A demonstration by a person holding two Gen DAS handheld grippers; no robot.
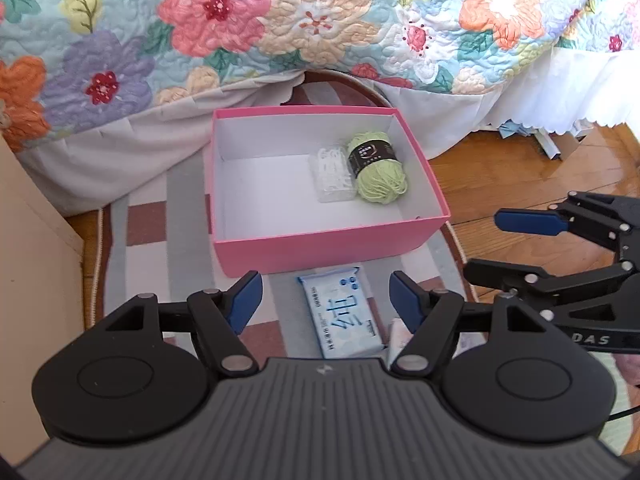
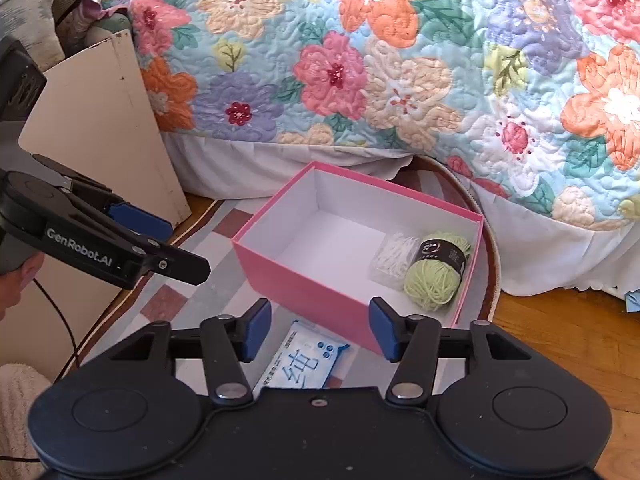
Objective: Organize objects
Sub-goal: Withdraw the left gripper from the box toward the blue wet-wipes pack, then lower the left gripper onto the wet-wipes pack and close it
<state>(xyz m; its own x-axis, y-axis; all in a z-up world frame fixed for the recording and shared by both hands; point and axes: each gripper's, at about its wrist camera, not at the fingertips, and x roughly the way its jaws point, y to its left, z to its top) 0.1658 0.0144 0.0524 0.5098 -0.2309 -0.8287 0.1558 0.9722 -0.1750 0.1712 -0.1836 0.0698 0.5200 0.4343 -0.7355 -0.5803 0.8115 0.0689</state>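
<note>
A pink box (image 1: 320, 250) (image 2: 304, 292) with a white inside stands open on the rug by the bed. In its right part lie a light green yarn ball (image 1: 380, 176) (image 2: 436, 276) and a clear packet of white pieces (image 1: 332, 176) (image 2: 394, 260). On the rug in front of the box lies a pale blue wipes pack (image 1: 344, 316) (image 2: 304, 364). My left gripper (image 1: 326, 300) (image 2: 188, 246) is above the pack, open and holding nothing. My right gripper (image 2: 320, 328) (image 1: 482, 244) is also open and holds nothing, hanging over the pack and the box's near wall.
A bed with a floral quilt (image 1: 280, 20) and white skirt rises right behind the box. A beige cabinet (image 2: 100, 120) stands at the left. The striped rug (image 1: 160, 220) borders wooden floor (image 1: 520, 168) on the right. A small pale packet (image 1: 396, 334) lies beside the wipes pack.
</note>
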